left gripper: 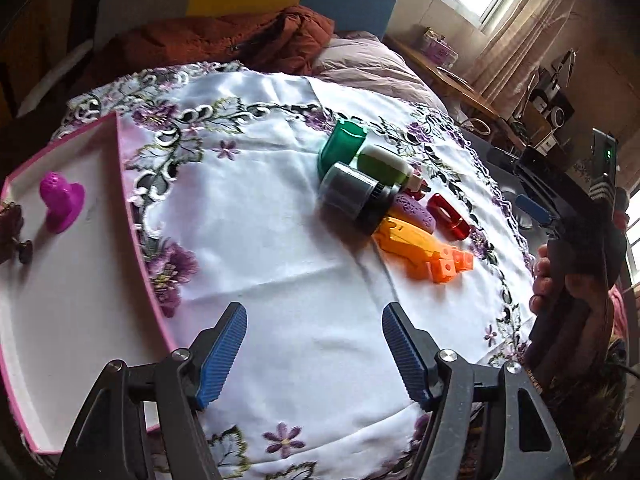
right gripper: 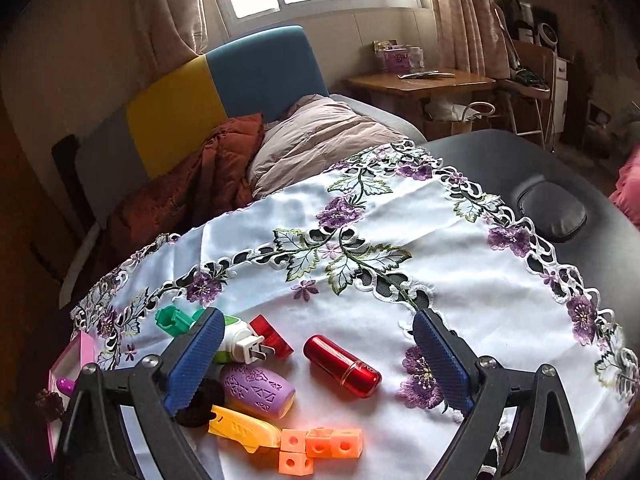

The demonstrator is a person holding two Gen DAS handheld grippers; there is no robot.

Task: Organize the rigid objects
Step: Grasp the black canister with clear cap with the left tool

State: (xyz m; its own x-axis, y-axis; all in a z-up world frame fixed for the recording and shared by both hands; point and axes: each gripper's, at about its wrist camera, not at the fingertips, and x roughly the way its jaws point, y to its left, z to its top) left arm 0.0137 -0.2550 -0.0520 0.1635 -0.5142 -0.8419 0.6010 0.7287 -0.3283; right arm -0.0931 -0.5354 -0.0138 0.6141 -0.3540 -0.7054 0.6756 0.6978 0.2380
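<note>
Both grippers released, nothing held: left gripper (left gripper: pixel 314 346), right gripper (right gripper: pixel 318 360). Toy pile sits mid-cloth; red tube (right gripper: pixel 342 366) lies apart, between the right fingers. Take it first, 1 item per trip, grip across its middle, set it in the pink tray (left gripper: pixel 132 216) beside the purple piece (left gripper: pixel 62 202).

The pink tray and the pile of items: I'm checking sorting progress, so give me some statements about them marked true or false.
1. A magenta piece lies in the pink tray. True.
2. The red cylinder is in the tray. False: it lies on the tablecloth.
3. The left gripper holds an orange block. False: its fingers are open and empty.
4. The right gripper is open. True.
5. The orange blocks lie on the tablecloth. True.
</note>
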